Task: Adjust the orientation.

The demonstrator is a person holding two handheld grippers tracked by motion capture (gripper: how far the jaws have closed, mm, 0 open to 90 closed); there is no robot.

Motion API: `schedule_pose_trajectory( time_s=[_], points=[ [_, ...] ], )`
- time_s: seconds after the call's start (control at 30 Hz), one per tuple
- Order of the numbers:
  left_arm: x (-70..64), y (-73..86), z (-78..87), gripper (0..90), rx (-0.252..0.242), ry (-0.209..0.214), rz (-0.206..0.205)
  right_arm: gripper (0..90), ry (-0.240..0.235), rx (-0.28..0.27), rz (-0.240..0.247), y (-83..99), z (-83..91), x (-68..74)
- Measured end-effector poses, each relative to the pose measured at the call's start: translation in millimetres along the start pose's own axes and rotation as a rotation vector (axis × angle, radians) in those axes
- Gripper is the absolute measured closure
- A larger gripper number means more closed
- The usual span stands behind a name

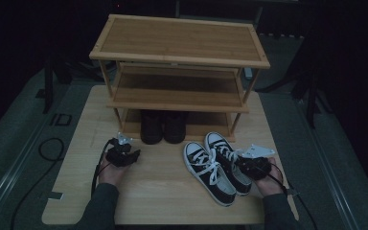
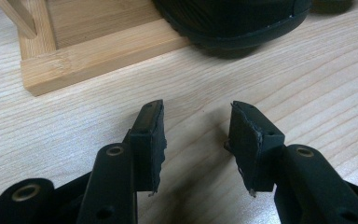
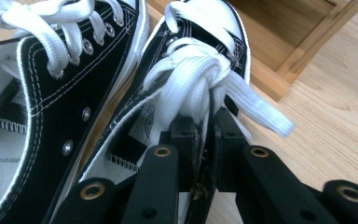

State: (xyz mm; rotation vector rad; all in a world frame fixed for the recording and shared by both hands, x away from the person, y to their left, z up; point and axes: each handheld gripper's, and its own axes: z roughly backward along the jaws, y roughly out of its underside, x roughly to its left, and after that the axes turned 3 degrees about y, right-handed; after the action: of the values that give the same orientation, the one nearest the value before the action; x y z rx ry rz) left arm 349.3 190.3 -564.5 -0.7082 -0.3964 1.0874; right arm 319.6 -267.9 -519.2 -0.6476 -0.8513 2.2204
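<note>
Two black-and-white sneakers lie side by side on the wooden table, in front of a rack. My right gripper (image 1: 238,161) (image 3: 206,122) is shut on the upper edge of the right sneaker (image 1: 224,152) (image 3: 200,28), just beside its white laces. The left sneaker (image 1: 209,173) (image 3: 51,93) touches it and is free. To the left, my left gripper (image 1: 123,149) (image 2: 196,110) hovers low over bare table with its jaws open and nothing between them, pointing at the toe of a black boot (image 2: 233,18).
A three-tier wooden shoe rack (image 1: 179,40) (image 2: 88,53) (image 3: 279,60) stands at the back of the table (image 1: 163,196). A pair of black boots (image 1: 163,125) sits on its bottom shelf. Black cables trail off the table's left side.
</note>
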Motion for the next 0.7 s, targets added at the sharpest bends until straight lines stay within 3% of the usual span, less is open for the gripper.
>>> schedule_pose_trajectory(
  time_s=[0.2, 0.5, 0.7],
  points=[
    [0.0, -0.1, 0.0, 55.8, 0.001, 0.000, 0.000, 72.3, 0.006, 0.035, 0.003, -5.4, 9.4, -1.4],
    [0.0, 0.0, 0.0, 55.8, 0.000, 0.000, 0.000, 63.7, -0.030, 0.108, 0.003, -9.7, 18.9, -5.8],
    [0.0, 0.1, 0.0, 55.8, -0.001, 0.000, 0.001, 58.3, -0.043, 0.121, -0.004, -10.8, 26.7, -8.6]
  ],
)
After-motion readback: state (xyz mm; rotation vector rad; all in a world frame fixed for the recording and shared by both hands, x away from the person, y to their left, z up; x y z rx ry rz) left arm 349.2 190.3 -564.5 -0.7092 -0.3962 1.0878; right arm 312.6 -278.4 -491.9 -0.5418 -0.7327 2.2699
